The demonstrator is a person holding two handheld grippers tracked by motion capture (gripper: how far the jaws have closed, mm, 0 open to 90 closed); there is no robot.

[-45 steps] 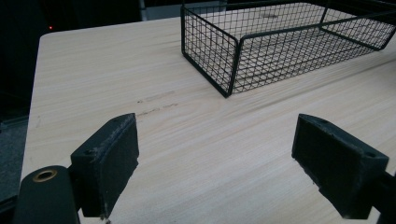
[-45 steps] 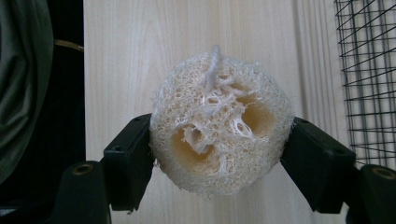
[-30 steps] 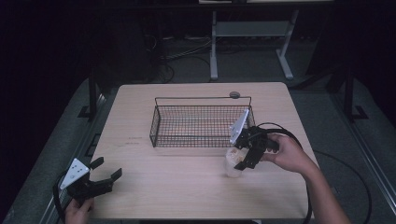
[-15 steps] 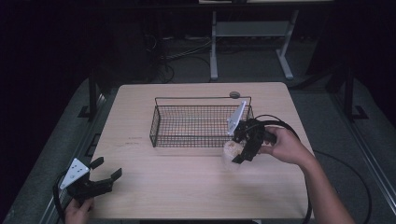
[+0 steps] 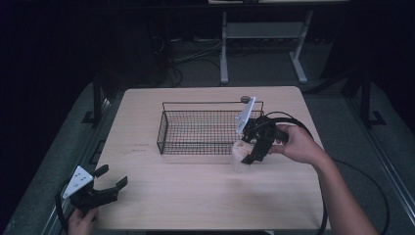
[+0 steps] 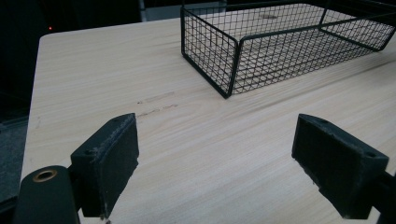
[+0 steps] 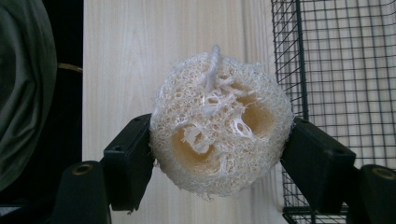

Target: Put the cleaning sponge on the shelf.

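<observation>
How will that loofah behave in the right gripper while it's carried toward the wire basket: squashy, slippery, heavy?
The loofah is open fibrous mesh with hollow channels, so probably light and springy; it may squash slightly between the right gripper pads. Its rough weave should resist slipping. Its round shape could roll a little once dropped into the wire basket.

you are working in what looks like a lab or recording room, kept dark around one lit spot. a pale wood-grain desk (image 5: pixel 205 196) stands alone on grey floor matting (image 5: pixel 63 161). behind it, cables (image 5: pixel 191 51) trail loose over the floor beside the grey metal legs of a stand (image 5: pixel 224 49). the desk top holds a black wire basket (image 5: pixel 205 128). a black cable (image 5: pixel 367 181) loops past your right arm.
</observation>
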